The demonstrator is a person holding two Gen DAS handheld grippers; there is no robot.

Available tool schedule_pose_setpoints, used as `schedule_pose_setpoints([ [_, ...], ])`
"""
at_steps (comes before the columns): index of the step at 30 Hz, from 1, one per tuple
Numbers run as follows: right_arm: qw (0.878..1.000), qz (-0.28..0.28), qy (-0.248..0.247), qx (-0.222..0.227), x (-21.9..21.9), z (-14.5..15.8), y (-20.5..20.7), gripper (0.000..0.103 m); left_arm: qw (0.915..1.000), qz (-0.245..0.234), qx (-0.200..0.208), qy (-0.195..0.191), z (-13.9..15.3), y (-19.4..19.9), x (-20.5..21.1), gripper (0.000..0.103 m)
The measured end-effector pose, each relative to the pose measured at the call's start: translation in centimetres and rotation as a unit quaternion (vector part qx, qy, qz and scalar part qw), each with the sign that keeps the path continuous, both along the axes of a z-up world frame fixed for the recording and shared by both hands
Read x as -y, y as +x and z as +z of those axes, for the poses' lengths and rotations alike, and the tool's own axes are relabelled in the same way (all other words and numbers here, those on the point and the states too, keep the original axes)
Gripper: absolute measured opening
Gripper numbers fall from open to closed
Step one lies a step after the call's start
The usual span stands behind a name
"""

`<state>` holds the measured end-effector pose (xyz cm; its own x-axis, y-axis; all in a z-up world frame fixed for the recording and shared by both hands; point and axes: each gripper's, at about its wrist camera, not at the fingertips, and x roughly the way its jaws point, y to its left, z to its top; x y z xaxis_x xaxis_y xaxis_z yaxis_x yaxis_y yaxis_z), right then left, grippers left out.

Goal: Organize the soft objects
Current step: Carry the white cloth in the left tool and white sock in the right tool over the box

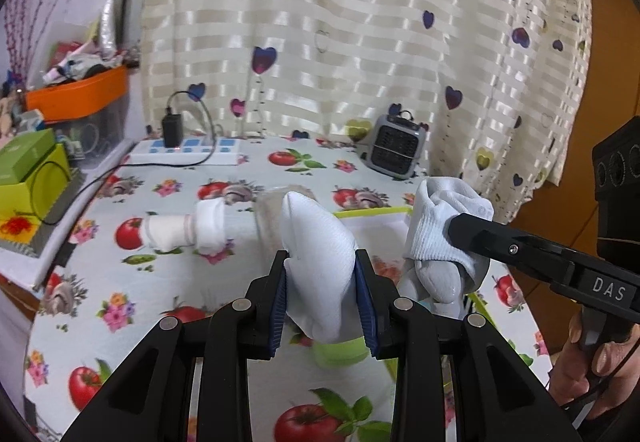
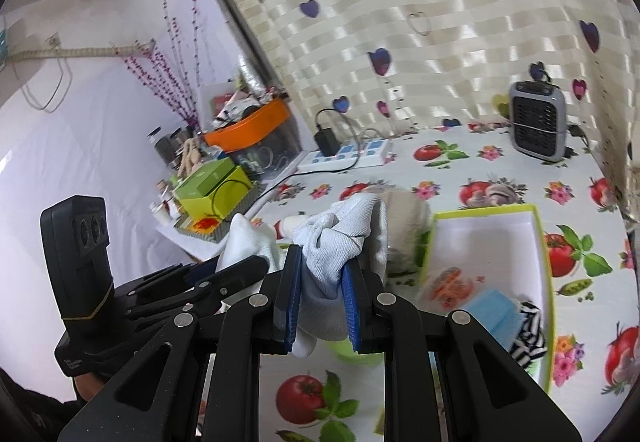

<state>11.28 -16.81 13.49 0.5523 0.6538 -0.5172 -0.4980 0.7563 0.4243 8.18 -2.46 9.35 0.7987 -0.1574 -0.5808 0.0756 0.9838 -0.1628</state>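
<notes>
My left gripper (image 1: pixel 322 262) is shut on one end of a white-and-grey sock (image 1: pixel 318 242), held above the table. My right gripper (image 2: pixel 320 266) is shut on the other, bunched end of the same sock (image 2: pixel 332 242); it shows at the right in the left wrist view (image 1: pixel 460 228). A rolled white sock (image 1: pixel 180 232) lies on the tablecloth to the left. A green-rimmed white box (image 2: pixel 492 230) sits at the right and holds a blue item (image 2: pixel 492 312), a striped black-and-white cloth (image 2: pixel 528 334) and an orange-printed packet (image 2: pixel 450 284).
A fuzzy beige round thing (image 2: pixel 404 226) sits behind the sock. A grey heater (image 1: pixel 396 147) and a power strip with charger (image 1: pixel 186 151) stand at the back by the curtain. Green boxes (image 1: pixel 28 177) and an orange bin (image 1: pixel 80 97) crowd the left edge.
</notes>
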Motion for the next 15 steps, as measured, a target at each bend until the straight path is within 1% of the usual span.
schedule_pose_setpoints([
  [8,0.999,-0.038,0.004,-0.009,3.3,-0.7,1.5,0.020,0.9993,-0.035,-0.009,-0.011,-0.6,2.5,2.2,0.030],
  [13,0.998,-0.066,0.006,-0.024,5.5,-1.9,3.2,0.020,0.9982,-0.056,-0.018,-0.014,-1.3,4.7,3.8,0.030],
  [15,0.997,-0.076,0.005,-0.033,6.3,-2.6,3.9,0.020,0.9973,-0.065,-0.028,-0.019,-1.9,5.6,4.4,0.030],
])
